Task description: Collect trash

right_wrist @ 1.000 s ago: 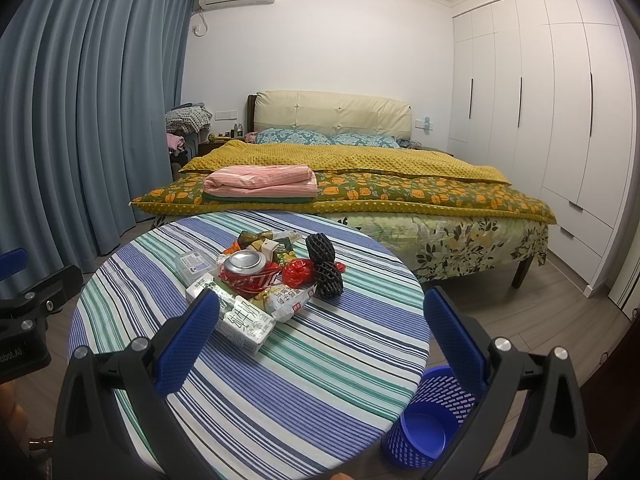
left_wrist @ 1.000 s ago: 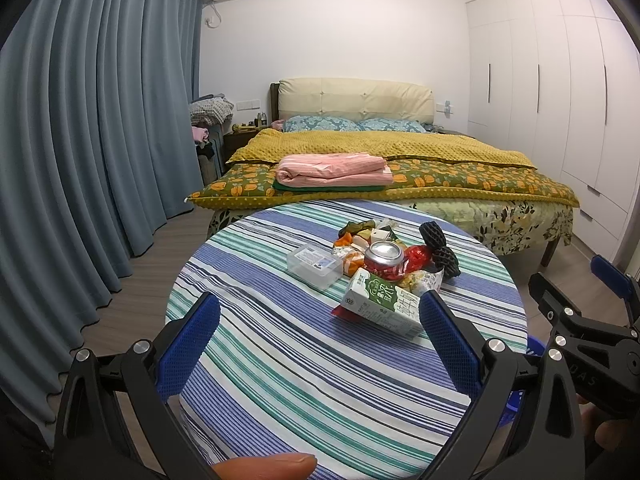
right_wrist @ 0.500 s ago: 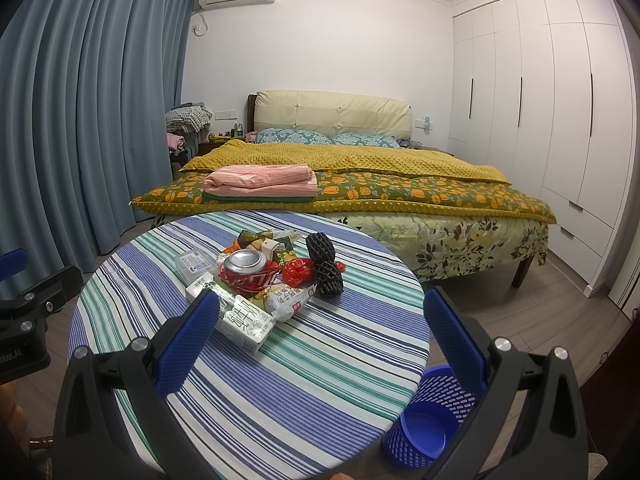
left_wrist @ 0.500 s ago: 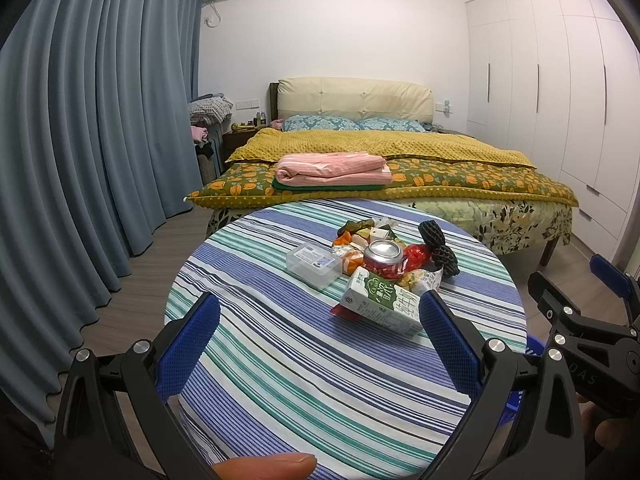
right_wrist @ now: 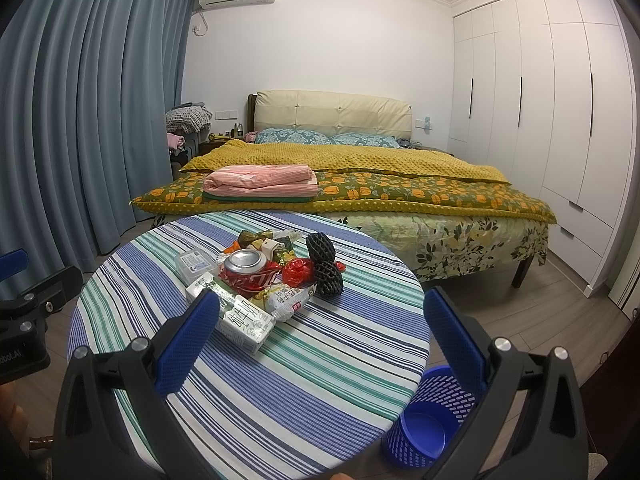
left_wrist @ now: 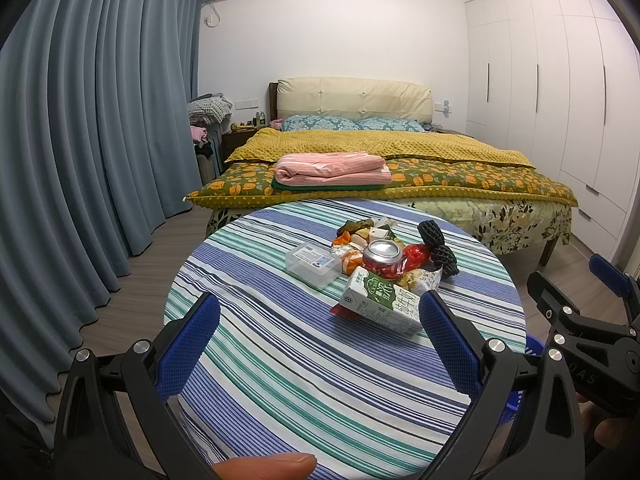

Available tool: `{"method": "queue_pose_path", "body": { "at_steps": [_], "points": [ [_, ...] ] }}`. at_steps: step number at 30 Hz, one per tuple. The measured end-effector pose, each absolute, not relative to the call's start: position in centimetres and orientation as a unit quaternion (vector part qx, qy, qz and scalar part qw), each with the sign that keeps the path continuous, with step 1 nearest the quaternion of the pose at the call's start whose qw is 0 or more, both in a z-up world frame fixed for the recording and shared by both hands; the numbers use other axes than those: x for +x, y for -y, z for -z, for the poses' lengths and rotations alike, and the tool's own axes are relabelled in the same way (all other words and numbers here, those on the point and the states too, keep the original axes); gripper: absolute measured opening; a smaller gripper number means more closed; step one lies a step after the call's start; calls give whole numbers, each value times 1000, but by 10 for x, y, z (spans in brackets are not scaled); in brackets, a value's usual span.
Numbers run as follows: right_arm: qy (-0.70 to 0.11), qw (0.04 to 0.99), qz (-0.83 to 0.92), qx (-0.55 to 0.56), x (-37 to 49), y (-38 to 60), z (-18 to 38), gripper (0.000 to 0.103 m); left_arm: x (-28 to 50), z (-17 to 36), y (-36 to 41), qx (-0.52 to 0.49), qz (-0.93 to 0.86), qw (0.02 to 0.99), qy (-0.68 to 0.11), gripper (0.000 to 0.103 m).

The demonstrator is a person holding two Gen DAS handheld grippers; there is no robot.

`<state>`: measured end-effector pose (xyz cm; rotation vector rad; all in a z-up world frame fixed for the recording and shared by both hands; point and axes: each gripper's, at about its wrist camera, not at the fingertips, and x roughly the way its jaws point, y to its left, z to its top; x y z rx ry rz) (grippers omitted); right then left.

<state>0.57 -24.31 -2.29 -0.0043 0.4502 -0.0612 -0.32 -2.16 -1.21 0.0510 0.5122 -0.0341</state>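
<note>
The trash sits in one tight heap a little beyond the middle of the round bench with its blue, green and white striped cloth (right_wrist: 304,368): a green-and-white milk carton (left_wrist: 382,304) lying on its side nearest the camera, a dented red drink can (left_wrist: 382,261) standing just behind it, a clear lidded plastic box (left_wrist: 312,265) to the left, a crumpled red foil wrapper (right_wrist: 298,271), two black foam mesh sleeves (right_wrist: 325,266) on the right, and a printed snack packet (right_wrist: 285,298) touching the carton, with small wrappers at the far side. Heaped together like this, everything is probably within one reach from either side. The blue perforated plastic bin (right_wrist: 428,424) stands on the floor just beside the bench's near right edge — a short drop for whatever gets lifted, and it looks empty, so I judge nothing collected yet. The left tongs (left_wrist: 318,350) and right tongs (right_wrist: 320,344) both hang spread wide and empty at the near rim, aimed at the heap. The carton, nearest and boxy, seems the easiest first pick. A bed lies beyond.
</note>
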Motion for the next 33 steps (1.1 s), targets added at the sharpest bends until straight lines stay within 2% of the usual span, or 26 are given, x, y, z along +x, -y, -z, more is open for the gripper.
{"method": "queue_pose_path", "body": {
  "at_steps": [33],
  "points": [
    [-224,974,30,-2,6,243,23,98,-2,13,23,25,17,967,-255,99]
  ]
}}
